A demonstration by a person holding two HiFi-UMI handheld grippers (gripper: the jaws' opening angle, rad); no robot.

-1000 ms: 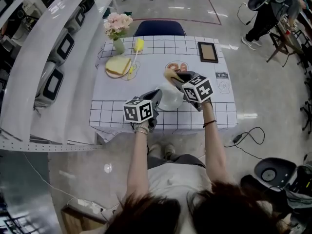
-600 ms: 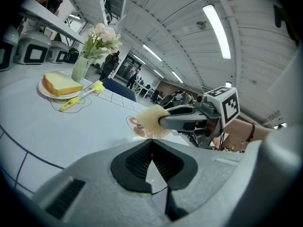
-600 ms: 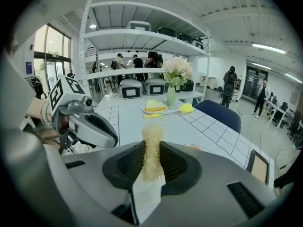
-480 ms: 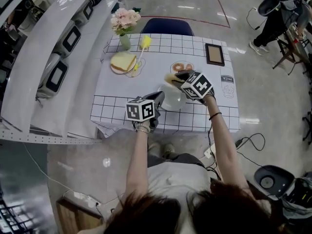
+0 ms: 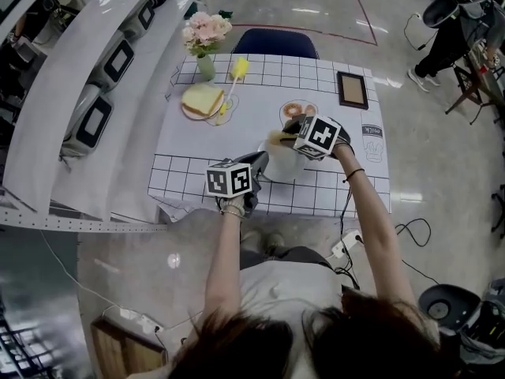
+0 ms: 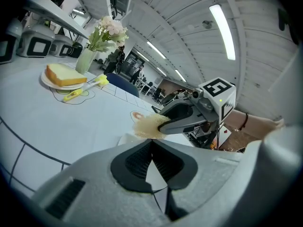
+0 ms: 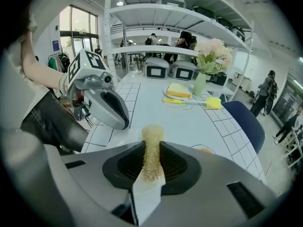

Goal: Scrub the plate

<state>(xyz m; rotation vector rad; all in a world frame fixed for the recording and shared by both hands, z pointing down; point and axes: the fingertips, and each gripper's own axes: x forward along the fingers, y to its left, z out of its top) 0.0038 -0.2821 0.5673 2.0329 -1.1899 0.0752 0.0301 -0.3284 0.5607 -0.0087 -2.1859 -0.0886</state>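
Observation:
A white plate (image 5: 286, 166) hangs tilted over the table's front edge, and my left gripper (image 5: 259, 162) is shut on its near-left rim. My right gripper (image 5: 283, 138) is shut on a tan fibrous scrubber (image 5: 276, 137), which it presses against the plate's far rim. In the left gripper view the plate's thin edge (image 6: 152, 170) runs between the shut jaws, with the scrubber (image 6: 148, 126) and the right gripper (image 6: 182, 118) just beyond. The right gripper view shows the scrubber (image 7: 152, 148) pinched upright between the jaws and the left gripper (image 7: 102, 104) close ahead on the left.
At the back left of the grid-edged tablecloth (image 5: 213, 136) are a slice of bread on a plate (image 5: 203, 99), a yellow brush (image 5: 233, 75) and a vase of flowers (image 5: 205, 36). A donut (image 5: 298, 110) and a picture frame (image 5: 352, 90) lie towards the back right. A blue chair (image 5: 276, 43) stands behind the table, and shelves (image 5: 87, 77) with appliances run along the left.
The right gripper with the scrubber has shifted slightly along the plate's far rim and its cube has turned. The left gripper keeps its hold on the plate.

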